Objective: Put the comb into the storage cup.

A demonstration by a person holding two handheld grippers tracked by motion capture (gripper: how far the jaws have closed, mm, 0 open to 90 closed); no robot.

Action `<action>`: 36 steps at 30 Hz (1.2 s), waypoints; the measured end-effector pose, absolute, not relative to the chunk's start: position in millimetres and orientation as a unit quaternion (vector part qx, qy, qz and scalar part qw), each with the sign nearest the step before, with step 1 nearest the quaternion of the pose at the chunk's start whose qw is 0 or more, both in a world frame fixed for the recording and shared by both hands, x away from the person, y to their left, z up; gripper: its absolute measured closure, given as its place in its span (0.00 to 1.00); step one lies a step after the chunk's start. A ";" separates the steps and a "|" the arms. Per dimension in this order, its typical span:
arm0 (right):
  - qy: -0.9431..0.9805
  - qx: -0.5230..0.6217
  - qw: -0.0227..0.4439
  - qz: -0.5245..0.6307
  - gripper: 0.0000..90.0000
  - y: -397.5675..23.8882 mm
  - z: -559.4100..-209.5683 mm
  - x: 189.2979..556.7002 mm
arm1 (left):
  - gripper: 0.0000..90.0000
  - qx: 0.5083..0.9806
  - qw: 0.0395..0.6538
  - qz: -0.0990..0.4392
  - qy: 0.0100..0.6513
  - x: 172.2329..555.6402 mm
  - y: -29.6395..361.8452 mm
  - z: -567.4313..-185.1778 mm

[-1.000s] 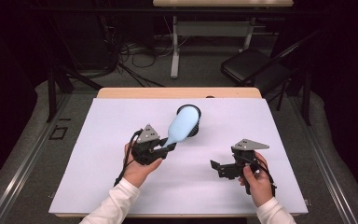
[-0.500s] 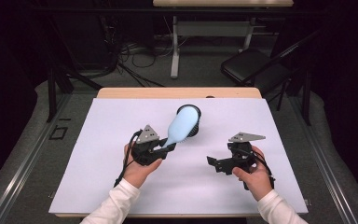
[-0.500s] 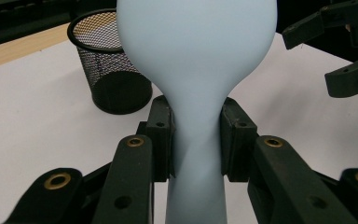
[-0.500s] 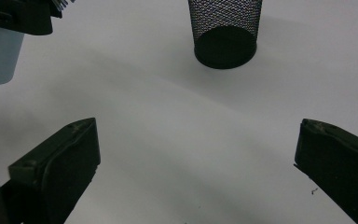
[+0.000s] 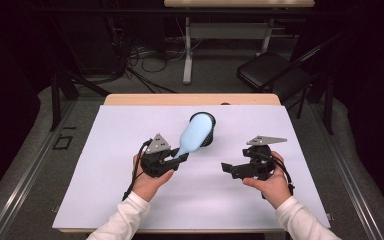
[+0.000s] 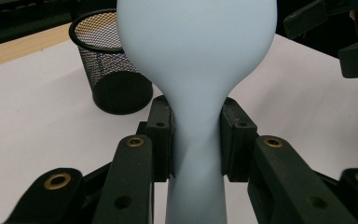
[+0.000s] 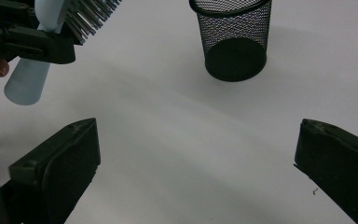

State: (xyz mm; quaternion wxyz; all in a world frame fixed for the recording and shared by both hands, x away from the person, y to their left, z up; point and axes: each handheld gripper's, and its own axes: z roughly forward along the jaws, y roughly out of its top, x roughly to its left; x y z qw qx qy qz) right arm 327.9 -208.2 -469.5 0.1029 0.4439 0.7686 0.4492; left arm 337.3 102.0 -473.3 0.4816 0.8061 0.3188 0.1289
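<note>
A light blue hairbrush is held by its handle, head tilted up and away, its bristles facing away from the high view. My left gripper is shut on that handle; in the left gripper view the pads press the narrow neck of the hairbrush from both sides. A black mesh cup stands upright just behind the brush head, partly hidden by it. My right gripper hovers to the right, pointing left, jaws wide apart with nothing between them. From there I see the brush handle and the cup.
A white sheet covers the wooden table. The mesh cup stands near the table's middle. Beyond the far edge are a black chair, a desk leg and cables on the floor.
My right gripper has risen a little and drifted slightly left, toward the table's middle. The left gripper and the brush have stayed put.
</note>
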 end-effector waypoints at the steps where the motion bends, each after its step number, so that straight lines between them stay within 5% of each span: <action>1: 0.770 0.442 0.104 0.448 0.00 -208.0 -467.7 328.7 | 0.77 0.806 0.482 0.128 0.319 337.3 102.1 -473.5; 36: 0.757 0.464 0.043 0.458 0.02 -197.8 -426.4 358.2 | 0.77 0.805 0.479 0.135 0.324 337.4 100.9 -479.4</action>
